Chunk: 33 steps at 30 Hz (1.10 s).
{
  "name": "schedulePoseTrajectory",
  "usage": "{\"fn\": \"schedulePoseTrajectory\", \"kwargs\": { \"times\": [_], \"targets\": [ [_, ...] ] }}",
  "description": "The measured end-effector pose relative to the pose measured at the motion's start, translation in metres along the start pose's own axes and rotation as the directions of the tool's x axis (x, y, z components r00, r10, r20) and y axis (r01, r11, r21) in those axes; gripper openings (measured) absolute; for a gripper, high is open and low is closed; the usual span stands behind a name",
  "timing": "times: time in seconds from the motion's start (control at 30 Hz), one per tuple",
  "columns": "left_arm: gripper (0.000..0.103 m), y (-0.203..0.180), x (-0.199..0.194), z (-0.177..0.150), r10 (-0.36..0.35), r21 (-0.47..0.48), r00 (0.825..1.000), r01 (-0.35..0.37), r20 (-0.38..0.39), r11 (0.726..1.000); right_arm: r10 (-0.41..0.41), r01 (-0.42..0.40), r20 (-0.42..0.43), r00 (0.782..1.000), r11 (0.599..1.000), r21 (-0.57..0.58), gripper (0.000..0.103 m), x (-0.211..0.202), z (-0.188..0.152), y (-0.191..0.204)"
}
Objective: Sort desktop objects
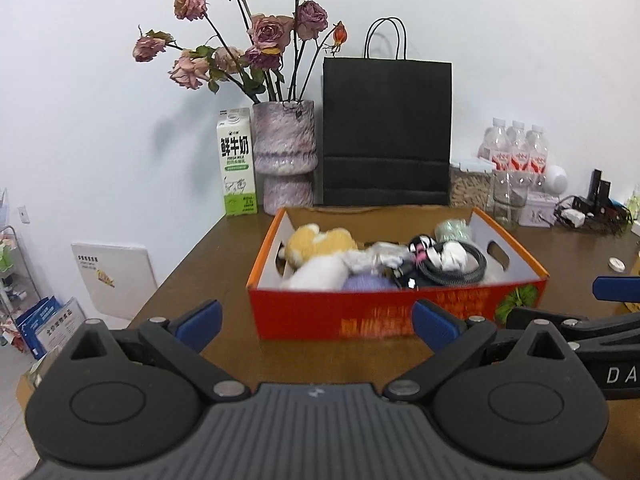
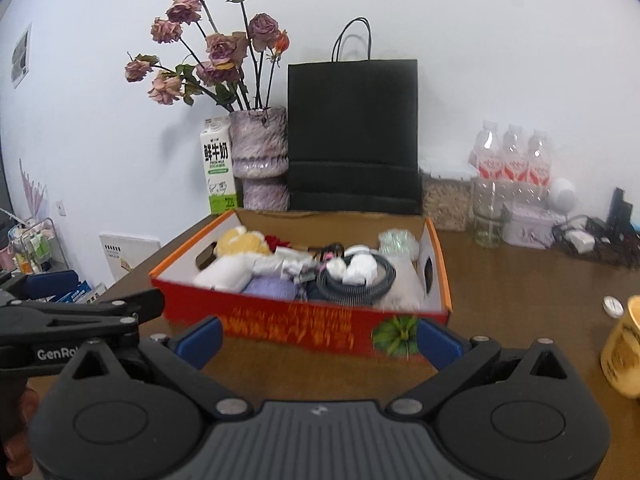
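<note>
With both the left gripper (image 1: 316, 320) and right gripper (image 2: 320, 338) spread wide and empty, we should approach the crowded red box (image 1: 360, 312) squarely, choosing one item.

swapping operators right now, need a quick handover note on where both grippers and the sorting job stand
Left gripper: open, empty, short of the red cardboard box.
Right gripper: open, empty, beside the left one at the same box's front wall.
In the box: yellow plush toy, white plush, purple knit item, coiled black cable, crumpled white packet.
Loose on the table: yellow mug at the right edge, a small white round item near it.
Done: most items boxed. Left: probably the loose pieces on the right.
</note>
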<state>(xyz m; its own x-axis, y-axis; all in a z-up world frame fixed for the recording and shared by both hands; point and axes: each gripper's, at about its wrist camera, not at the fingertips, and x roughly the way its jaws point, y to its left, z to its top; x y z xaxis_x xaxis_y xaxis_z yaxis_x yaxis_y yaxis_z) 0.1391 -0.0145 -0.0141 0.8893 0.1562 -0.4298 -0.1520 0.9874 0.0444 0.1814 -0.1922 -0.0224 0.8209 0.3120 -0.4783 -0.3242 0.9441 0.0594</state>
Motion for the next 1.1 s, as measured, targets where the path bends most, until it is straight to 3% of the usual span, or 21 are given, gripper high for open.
{"fn": "schedulePoseTrajectory", "kwargs": {
  "times": [0.47,1.1],
  "targets": [
    [0.103,-0.003,-0.047,-0.037,0.051,-0.014,0.997,-0.052,-0.064,0.999,-0.051,0.055,-0.061,0.997,0.997,0.056,0.103,-0.051,-0.046,0.013],
    [0.103,-0.004,-0.059,-0.039,0.055,-0.004,0.997,-0.056,-0.056,0.998,-0.068,0.07,-0.053,0.996,0.997,0.045,0.103,-0.065,-0.05,0.018]
  ]
}}
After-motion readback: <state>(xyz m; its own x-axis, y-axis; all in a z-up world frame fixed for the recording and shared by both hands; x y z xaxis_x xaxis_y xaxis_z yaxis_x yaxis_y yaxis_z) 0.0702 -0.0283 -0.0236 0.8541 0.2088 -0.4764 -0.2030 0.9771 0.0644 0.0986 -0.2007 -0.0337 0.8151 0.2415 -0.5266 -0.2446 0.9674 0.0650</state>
